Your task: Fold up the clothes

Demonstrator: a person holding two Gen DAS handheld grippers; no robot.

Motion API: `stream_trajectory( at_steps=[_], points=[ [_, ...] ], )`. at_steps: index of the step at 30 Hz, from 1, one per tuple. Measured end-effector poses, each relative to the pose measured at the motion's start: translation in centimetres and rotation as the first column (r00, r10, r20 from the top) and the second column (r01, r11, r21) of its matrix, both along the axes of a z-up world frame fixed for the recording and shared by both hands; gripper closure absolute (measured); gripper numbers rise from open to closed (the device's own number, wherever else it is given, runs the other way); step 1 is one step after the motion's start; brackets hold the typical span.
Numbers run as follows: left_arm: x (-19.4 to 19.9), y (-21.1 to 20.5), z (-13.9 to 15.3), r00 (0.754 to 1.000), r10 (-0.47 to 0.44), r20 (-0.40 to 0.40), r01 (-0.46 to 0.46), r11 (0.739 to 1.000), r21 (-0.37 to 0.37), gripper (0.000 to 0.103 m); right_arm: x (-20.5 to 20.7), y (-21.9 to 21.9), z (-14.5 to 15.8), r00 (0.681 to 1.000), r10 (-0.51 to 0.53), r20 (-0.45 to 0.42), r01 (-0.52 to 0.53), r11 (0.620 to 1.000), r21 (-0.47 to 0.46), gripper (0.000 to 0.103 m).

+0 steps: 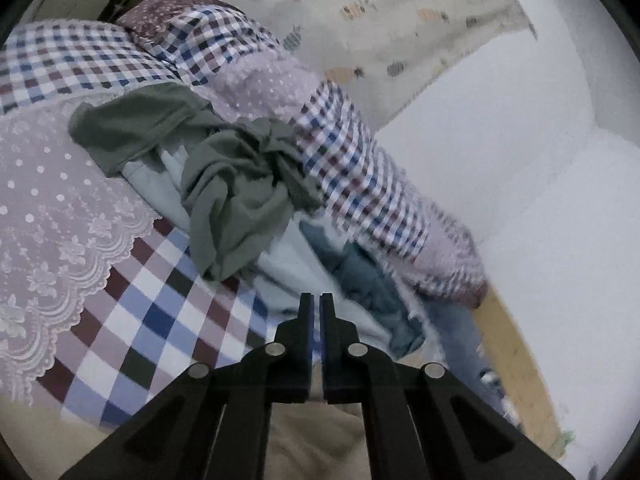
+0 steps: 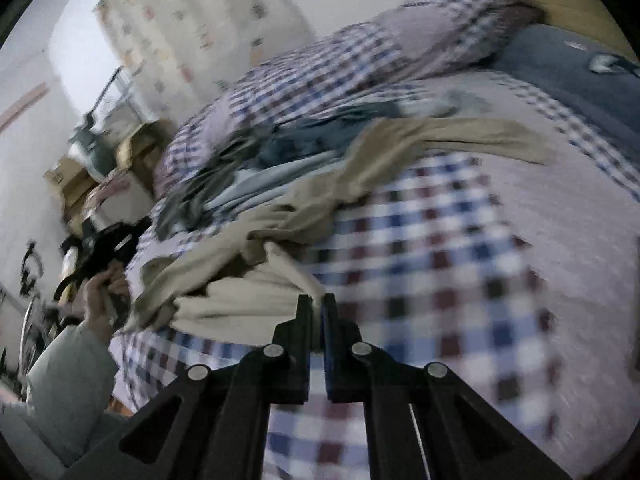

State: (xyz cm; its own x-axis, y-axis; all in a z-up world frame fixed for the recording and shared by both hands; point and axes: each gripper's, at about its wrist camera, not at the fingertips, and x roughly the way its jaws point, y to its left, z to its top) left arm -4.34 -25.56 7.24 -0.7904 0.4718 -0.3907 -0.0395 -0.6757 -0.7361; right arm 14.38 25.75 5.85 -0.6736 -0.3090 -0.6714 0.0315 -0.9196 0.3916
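A beige garment (image 2: pixel 400 140) lies crumpled across the checked bed cover (image 2: pixel 440 248). My right gripper (image 2: pixel 316 300) is shut on its pale near edge. My left gripper (image 1: pixel 316 300) is shut, and the same beige cloth (image 1: pixel 304 432) shows under and between its fingers. In the right wrist view the left gripper (image 2: pixel 138 226) sits at the garment's far left end, held by a hand (image 2: pixel 100 292). A grey-green garment (image 1: pixel 232 184), a light blue one (image 1: pixel 288 272) and a teal one (image 1: pixel 360 272) are heaped just ahead of the left gripper.
A rolled checked quilt (image 1: pixel 360 184) runs along the bed beside the white wall (image 1: pixel 520 160). A blue-grey pillow (image 2: pixel 568 68) lies at the bed's far end. Cardboard boxes (image 2: pixel 72 184) stand off the bed's left side. A patterned curtain (image 1: pixel 380 20) hangs behind.
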Motion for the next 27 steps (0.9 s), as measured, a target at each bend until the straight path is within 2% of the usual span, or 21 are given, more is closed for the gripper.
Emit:
stream_trajectory(
  at_steps=[2, 3, 4, 6, 7, 10, 12, 16, 18, 21, 22, 24, 26, 27],
  points=[
    [0.4, 0.8, 0.4, 0.998, -0.055, 0.015, 0.056, 0.997, -0.046, 0.092, 0.7, 0.5, -1.0, 0.999, -0.004, 0.046, 0.001, 0.999, 0.052, 0.1],
    [0.8, 1.2, 0.7, 0.996, -0.081, 0.022, 0.083, 0.994, -0.074, 0.074, 1.0, 0.6, -1.7, 0.998, -0.003, 0.07, 0.0, 0.999, 0.049, 0.1],
    [1.3, 1.5, 1.1, 0.994, -0.109, 0.026, 0.111, 0.989, -0.102, 0.051, 1.1, 0.6, -2.2, 0.997, -0.013, 0.078, 0.009, 0.999, 0.052, 0.1],
    [3.3, 1.9, 1.8, 0.989, -0.145, 0.016, 0.146, 0.979, -0.14, 0.027, 1.2, 0.5, -3.4, 0.996, -0.03, 0.09, 0.026, 0.999, 0.039, 0.099],
    [4.5, 1.9, 1.9, 0.987, -0.158, 0.015, 0.158, 0.976, -0.15, 0.022, 1.2, 0.5, -4.0, 0.995, -0.044, 0.092, 0.042, 0.999, 0.03, 0.099],
    [8.1, 1.5, 1.3, 0.984, -0.17, 0.062, 0.177, 0.974, -0.141, 0.021, 1.1, 0.3, -5.1, 0.994, -0.069, 0.087, 0.069, 0.998, 0.003, 0.098],
    [10.3, 1.4, 0.5, 0.975, -0.189, 0.119, 0.205, 0.968, -0.146, 0.021, 1.3, 0.5, -5.0, 0.996, -0.069, 0.051, 0.07, 0.997, -0.032, 0.098],
    [14.8, 2.6, -1.3, 0.955, -0.207, 0.212, 0.261, 0.926, -0.272, 0.021, 1.4, 0.1, -4.9, 0.997, -0.076, 0.025, 0.077, 0.995, -0.061, 0.097],
    [16.2, 3.9, -1.7, 0.953, -0.186, 0.238, 0.27, 0.88, -0.391, 0.021, 1.2, -0.3, -5.0, 0.997, -0.07, 0.02, 0.071, 0.995, -0.068, 0.097],
    [16.8, 6.3, -1.3, 0.957, -0.19, 0.22, 0.283, 0.781, -0.556, 0.021, 0.9, -0.8, -5.3, 0.998, -0.052, 0.019, 0.053, 0.996, -0.068, 0.097],
    [16.9, 6.9, -1.3, 0.956, -0.194, 0.218, 0.288, 0.752, -0.593, 0.021, 0.8, -1.0, -5.3, 0.999, -0.047, 0.016, 0.048, 0.997, -0.067, 0.097],
    [16.7, 7.7, -1.6, 0.953, -0.201, 0.227, 0.301, 0.721, -0.624, 0.021, 0.7, -1.2, -5.3, 0.999, -0.036, 0.012, 0.037, 0.997, -0.065, 0.097],
    [16.2, 8.1, -1.9, 0.953, -0.194, 0.234, 0.302, 0.691, -0.657, 0.033, 0.7, -1.2, -5.4, 0.999, -0.031, 0.011, 0.032, 0.997, -0.066, 0.097],
    [15.9, 8.2, -2.0, 0.953, -0.186, 0.239, 0.301, 0.681, -0.668, 0.056, 0.7, -1.1, -5.5, 0.999, -0.031, 0.01, 0.031, 0.997, -0.069, 0.097]
  ],
)
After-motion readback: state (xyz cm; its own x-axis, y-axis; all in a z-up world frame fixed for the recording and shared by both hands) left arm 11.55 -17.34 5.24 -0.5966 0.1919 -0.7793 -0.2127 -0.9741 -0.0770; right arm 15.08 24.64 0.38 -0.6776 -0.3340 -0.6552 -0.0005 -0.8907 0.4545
